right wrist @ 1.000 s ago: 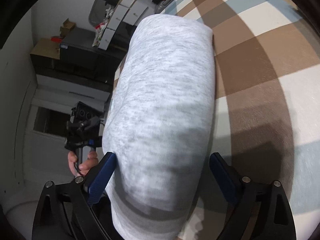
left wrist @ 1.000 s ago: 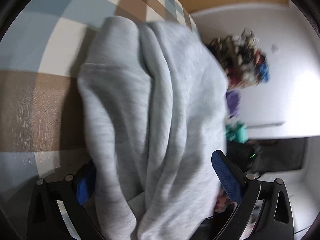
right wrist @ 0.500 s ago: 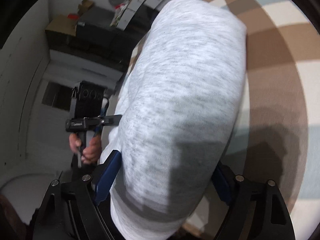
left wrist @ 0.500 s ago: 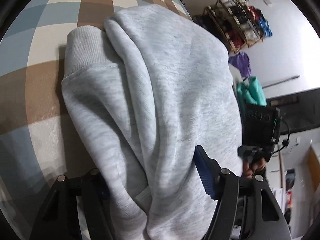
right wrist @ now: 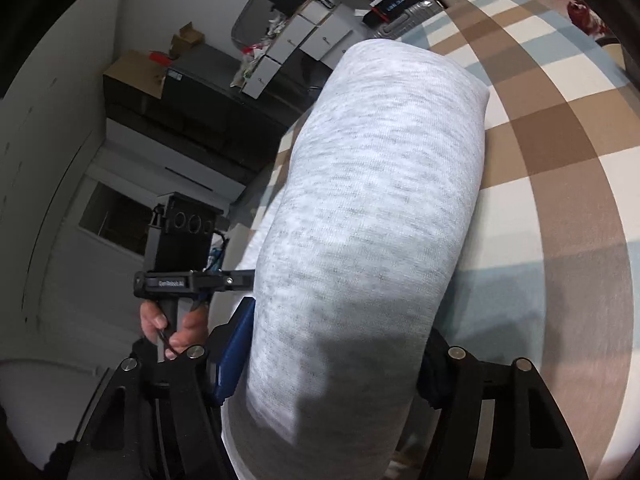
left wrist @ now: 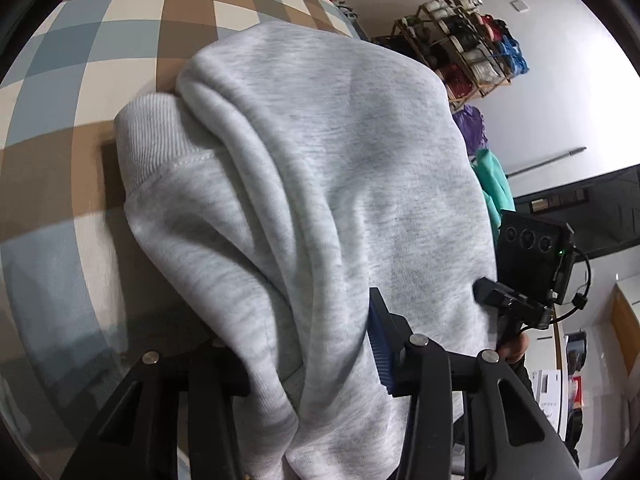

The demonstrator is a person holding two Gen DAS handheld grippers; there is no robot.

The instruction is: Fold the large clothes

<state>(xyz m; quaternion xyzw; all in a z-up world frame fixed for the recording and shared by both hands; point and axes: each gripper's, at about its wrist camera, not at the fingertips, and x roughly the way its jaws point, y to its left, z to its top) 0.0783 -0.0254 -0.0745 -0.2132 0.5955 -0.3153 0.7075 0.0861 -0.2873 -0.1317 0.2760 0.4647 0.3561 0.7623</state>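
Checked bedspread (left wrist: 60, 92) under grey sweatshirt (left wrist: 340, 184), already bundled. Your left gripper (left wrist: 304, 364) and right gripper (right wrist: 332, 360) closing around its thick folds. Final fold, flattening left.

The left gripper (left wrist: 304, 364), at the bottom of its own view, is a black plastic frame with triangular cut-outs and round silver screw heads; a ribbed blue pad (left wrist: 380, 344) lines its right finger. The right gripper (right wrist: 328, 356), low in its own view, has the same black frame, silver screws and a blue pad (right wrist: 236, 352). At the right edge of the left view a black camera box (left wrist: 532, 256) shows three round lenses, a green light and thin black cables; the left one carries small white lettering, too small to read, on its black bar (right wrist: 188, 282).
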